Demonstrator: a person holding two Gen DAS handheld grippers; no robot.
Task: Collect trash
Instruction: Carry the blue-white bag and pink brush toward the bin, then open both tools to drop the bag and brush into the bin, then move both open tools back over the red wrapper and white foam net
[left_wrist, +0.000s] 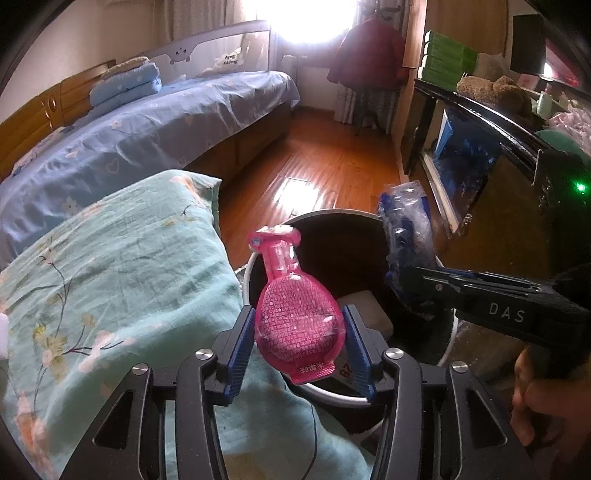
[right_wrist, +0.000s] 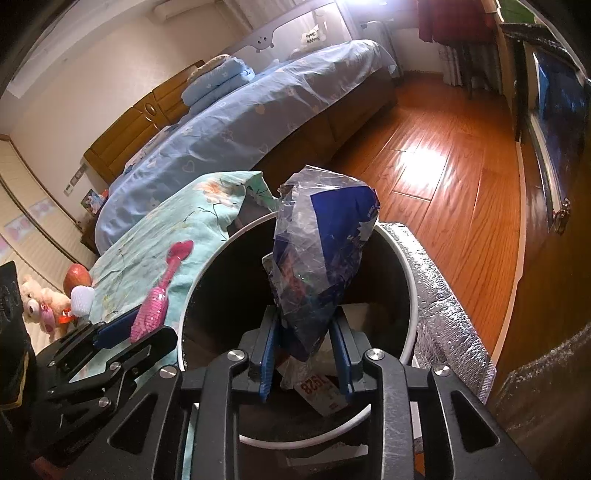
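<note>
My left gripper is clamped on a pink plastic blister pack, bulb-shaped with a narrow neck and a flared top, its face dotted with tiny print. It sits over the near left rim of the trash bin, just beside the teal floral cloth. My right gripper is closed on a crumpled clear-and-blue plastic wrapper, held over the bin's dark mouth. Only the right wrist view shows down into the bin: a red-and-white printed carton lies near the close rim. That view also shows silver bubble foil beside the bin, and a teddy bear and an apple beyond the cloth. The left wrist view alone shows the bright window past the blue bed.
</note>
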